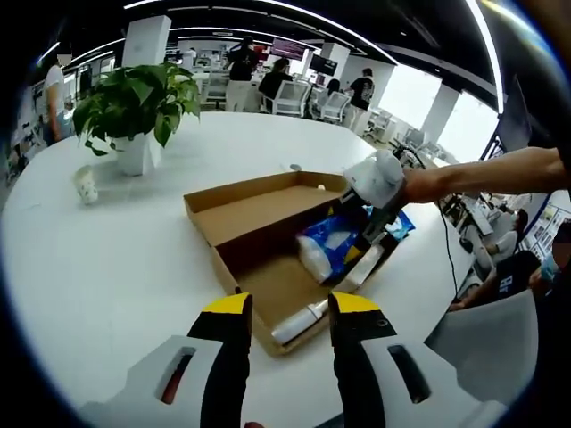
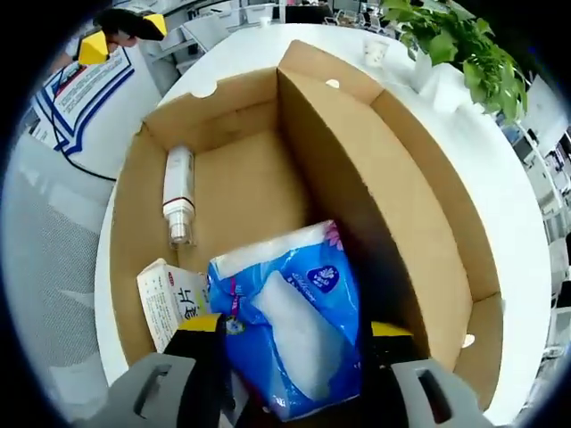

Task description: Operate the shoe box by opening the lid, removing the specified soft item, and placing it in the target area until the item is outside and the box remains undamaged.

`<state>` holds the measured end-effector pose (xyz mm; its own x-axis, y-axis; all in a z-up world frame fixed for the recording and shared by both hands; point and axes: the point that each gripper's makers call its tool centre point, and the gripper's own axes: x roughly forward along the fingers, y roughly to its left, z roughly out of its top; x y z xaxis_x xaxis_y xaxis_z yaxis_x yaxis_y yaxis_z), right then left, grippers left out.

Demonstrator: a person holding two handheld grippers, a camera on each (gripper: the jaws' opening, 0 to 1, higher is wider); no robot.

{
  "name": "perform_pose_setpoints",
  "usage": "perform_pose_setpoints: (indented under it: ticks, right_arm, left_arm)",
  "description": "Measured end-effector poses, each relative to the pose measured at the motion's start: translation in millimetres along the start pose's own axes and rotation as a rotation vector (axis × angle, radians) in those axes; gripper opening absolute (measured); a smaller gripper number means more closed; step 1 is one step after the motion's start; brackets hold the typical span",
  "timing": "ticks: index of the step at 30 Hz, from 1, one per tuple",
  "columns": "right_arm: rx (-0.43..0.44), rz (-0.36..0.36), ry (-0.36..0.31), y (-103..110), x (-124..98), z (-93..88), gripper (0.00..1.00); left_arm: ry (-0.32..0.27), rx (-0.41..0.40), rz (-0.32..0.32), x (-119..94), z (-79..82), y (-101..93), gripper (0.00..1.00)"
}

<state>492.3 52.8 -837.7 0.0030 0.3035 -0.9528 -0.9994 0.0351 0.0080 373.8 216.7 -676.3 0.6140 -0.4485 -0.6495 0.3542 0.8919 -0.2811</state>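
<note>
An open brown shoe box (image 1: 268,209) lies on the white table, its lid (image 1: 254,207) folded flat to the side. Inside it is a blue-and-white soft tissue pack (image 2: 285,325) with my right gripper (image 2: 294,337) shut on it, one jaw on each side. In the left gripper view the right gripper (image 1: 364,242) reaches down from a person's hand onto the pack (image 1: 328,242). My left gripper (image 1: 290,312) hovers open just before the box's near corner, holding nothing. In the right gripper view the left gripper (image 2: 125,31) shows beyond the box.
A white bottle (image 2: 178,205) and a small carton (image 2: 165,299) lie in the box beside the pack. A potted plant (image 1: 134,102) and a paper cup (image 1: 86,185) stand on the round table (image 1: 107,259). Chairs and people are beyond the table's edge.
</note>
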Motion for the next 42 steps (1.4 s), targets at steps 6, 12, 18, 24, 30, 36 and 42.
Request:
perform_pose_setpoints:
  ticks: [6,12,18,24,30,36,42]
  right_arm:
    - [-0.020,0.019,0.026,4.1,9.0,-0.9,0.59]
    - [0.003,0.042,0.018,10.9,17.6,0.0,0.62]
    - [-0.001,0.026,0.013,11.7,15.8,-0.8,0.58]
    - [-0.024,-0.010,0.002,16.9,9.9,0.0,0.41]
    - [-0.054,-0.034,-0.010,20.6,-1.0,2.0,0.32]
    - [-0.038,-0.040,-0.033,15.4,-8.0,3.4,0.32]
    - [-0.028,-0.052,-0.050,14.3,-14.2,9.4,0.32]
  left_arm:
    - [0.001,0.000,-0.002,0.2,0.0,-2.3,0.34]
    - [0.003,-0.003,-0.017,5.5,0.6,-4.5,0.34]
    - [0.002,-0.006,-0.024,6.9,0.6,-8.2,0.34]
    - [0.002,-0.006,-0.027,7.0,-0.4,-11.7,0.32]
    - [-0.005,-0.006,-0.021,1.6,1.9,-9.7,0.31]
    - [-0.013,-0.009,-0.016,-2.7,4.1,-7.3,0.31]
    - [-0.015,-0.003,-0.021,-2.9,6.1,-4.9,0.31]
